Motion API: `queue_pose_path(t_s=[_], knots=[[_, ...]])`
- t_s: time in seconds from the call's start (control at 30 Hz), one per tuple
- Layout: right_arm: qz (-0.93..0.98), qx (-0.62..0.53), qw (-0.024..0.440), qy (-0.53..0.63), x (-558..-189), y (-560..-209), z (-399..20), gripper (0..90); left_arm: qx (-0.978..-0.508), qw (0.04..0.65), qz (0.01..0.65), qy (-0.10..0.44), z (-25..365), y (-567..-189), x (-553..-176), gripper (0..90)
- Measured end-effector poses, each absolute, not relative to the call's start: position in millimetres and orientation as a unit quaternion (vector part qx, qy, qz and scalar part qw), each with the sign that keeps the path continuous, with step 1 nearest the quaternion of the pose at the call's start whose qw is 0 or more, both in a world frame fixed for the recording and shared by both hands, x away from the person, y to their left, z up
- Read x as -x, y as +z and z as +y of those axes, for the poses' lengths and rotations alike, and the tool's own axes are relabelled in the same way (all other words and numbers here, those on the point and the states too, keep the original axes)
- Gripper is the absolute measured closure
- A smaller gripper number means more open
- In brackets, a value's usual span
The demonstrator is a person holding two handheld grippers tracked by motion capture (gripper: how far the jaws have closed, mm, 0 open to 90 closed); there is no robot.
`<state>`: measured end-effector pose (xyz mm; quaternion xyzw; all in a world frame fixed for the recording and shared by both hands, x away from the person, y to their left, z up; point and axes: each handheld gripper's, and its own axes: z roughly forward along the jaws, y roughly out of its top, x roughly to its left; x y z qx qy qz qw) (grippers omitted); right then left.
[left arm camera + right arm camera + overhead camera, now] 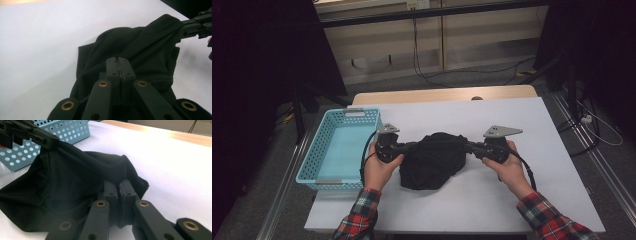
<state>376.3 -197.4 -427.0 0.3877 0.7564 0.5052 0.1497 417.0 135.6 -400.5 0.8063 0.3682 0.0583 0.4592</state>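
Nearest the table's front edge come two forearms in red plaid sleeves, each hand wrapped round a gripper. The left gripper is clenched on the left edge of a black cloth; in the left gripper view its jaws meet with a thin fold of fabric pinched between them. The right gripper is clamped on the cloth's opposite edge, and the right gripper view shows its jaws pressed together with the dark fabric bunched at their tips. The cloth hangs between the two like a slack hammock, its top edge lifted, its lower part slumped on the white table cover about the middle of the table. A cable trails from each gripper back along the wrists.

Just left of the left hand sits a light blue perforated basket, close to the cloth but not touching it; its floor is bare. Beyond the white cover a strip of wooden tabletop shows. Farther off are dark stands on either side and cables across the grey floor.
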Motion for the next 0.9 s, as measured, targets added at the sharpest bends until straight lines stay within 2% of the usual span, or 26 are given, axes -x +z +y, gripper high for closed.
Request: queue_pose_path(t_s=[0.07,0.1,0.13,0.23,0.3,0.47,0.7,0.8,0.9], knots=[[0.760,-0.384,0.152,0.501,-377.2,-427.4,-192.8,86.9,-0.805,0.468,0.358,0.067,134.7,-398.0,-414.2,86.5],[0.762,-0.381,0.151,0.501,-377.5,-427.6,-191.3,86.9,-0.805,0.471,0.352,0.077,132.5,-394.9,-411.6,77.4],[0.764,-0.380,0.150,0.500,-377.8,-428.0,-189.7,86.9,-0.806,0.473,0.347,0.077,130.7,-392.5,-409.3,64.1],[0.766,-0.381,0.147,0.497,-379.4,-430.0,-188.3,86.9,-0.809,0.487,0.322,0.070,121.8,-384.6,-399.2,51.1],[0.766,-0.383,0.146,0.494,-380.1,-431.3,-187.5,86.9,-0.816,0.486,0.305,0.070,115.0,-382.5,-393.6,47.4],[0.769,-0.384,0.141,0.491,-380.3,-433.8,-184.6,86.7,-0.838,0.468,0.277,0.035,97.5,-392.6,-384.1,43.6],[0.771,-0.383,0.143,0.488,-379.3,-433.6,-187.7,83.5,-0.855,0.439,0.275,0.027,87.8,-417.9,-383.4,42.5],[0.770,-0.390,0.143,0.485,-378.9,-433.4,-190.5,79.4,-0.866,0.425,0.261,0.030,83.4,-426.3,-383.7,48.9],[0.767,-0.399,0.142,0.483,-377.7,-433.6,-193.3,67.9,-0.880,0.405,0.245,0.028,79.1,-432.4,-383.0,58.3]])
